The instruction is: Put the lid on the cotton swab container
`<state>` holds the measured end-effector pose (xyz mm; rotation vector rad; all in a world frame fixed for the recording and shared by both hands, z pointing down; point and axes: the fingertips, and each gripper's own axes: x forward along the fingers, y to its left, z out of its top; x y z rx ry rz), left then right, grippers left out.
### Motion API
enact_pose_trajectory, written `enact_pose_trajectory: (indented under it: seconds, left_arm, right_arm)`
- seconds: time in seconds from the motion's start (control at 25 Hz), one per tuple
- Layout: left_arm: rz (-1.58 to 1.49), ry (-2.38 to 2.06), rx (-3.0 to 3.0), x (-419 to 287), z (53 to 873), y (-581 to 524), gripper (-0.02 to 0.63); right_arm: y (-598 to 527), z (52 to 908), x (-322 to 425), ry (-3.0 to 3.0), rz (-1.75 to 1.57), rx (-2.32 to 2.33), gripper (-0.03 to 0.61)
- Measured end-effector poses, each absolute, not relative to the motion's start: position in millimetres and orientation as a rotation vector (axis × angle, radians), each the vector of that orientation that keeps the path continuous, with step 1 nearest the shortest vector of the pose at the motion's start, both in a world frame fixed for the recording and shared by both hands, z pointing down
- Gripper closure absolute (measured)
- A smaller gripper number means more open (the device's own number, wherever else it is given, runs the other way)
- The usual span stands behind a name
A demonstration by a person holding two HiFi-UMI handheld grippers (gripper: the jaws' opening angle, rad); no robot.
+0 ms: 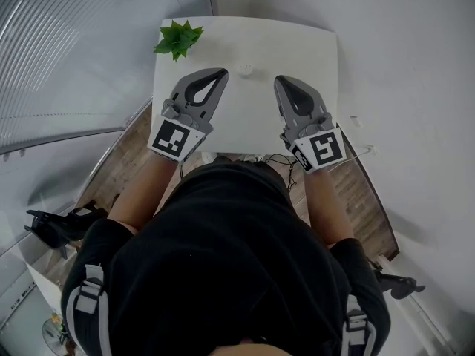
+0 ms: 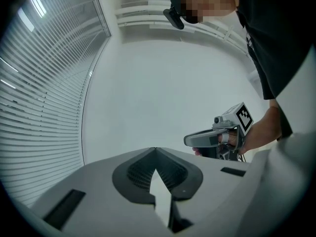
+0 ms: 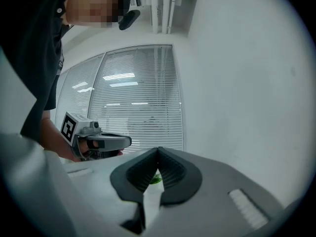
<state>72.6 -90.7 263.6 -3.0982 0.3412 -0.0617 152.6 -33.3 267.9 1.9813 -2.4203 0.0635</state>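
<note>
In the head view a small round white thing (image 1: 246,69) lies on the white table (image 1: 312,58), too small to tell whether it is the container or its lid. My left gripper (image 1: 221,73) rests to its left, jaws shut and empty, tip pointing at the far edge. To the right of the white thing lies my right gripper (image 1: 280,81), also shut with nothing in it. The left gripper view looks up along the closed jaws (image 2: 155,150) at a bare wall, with the right gripper (image 2: 223,133) beside them. The right gripper view shows its closed jaws (image 3: 158,150) and the left gripper (image 3: 95,141).
A green potted plant (image 1: 178,38) stands at the table's far left corner and shows through the right jaws (image 3: 155,179). Window blinds (image 2: 44,83) run along the left. White walls close in the far and right sides. Wooden floor (image 1: 126,162) shows below the table's near edge.
</note>
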Motion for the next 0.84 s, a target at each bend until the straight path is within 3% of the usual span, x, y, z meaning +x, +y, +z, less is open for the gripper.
enact_pose_trajectory:
  seconds: [0.84]
  left_arm:
    - [-0.091, 0.341, -3.107, 80, 274, -77, 0.606]
  right_arm:
    - [-16, 272, 157, -2.420, 0.083, 1.996, 0.569]
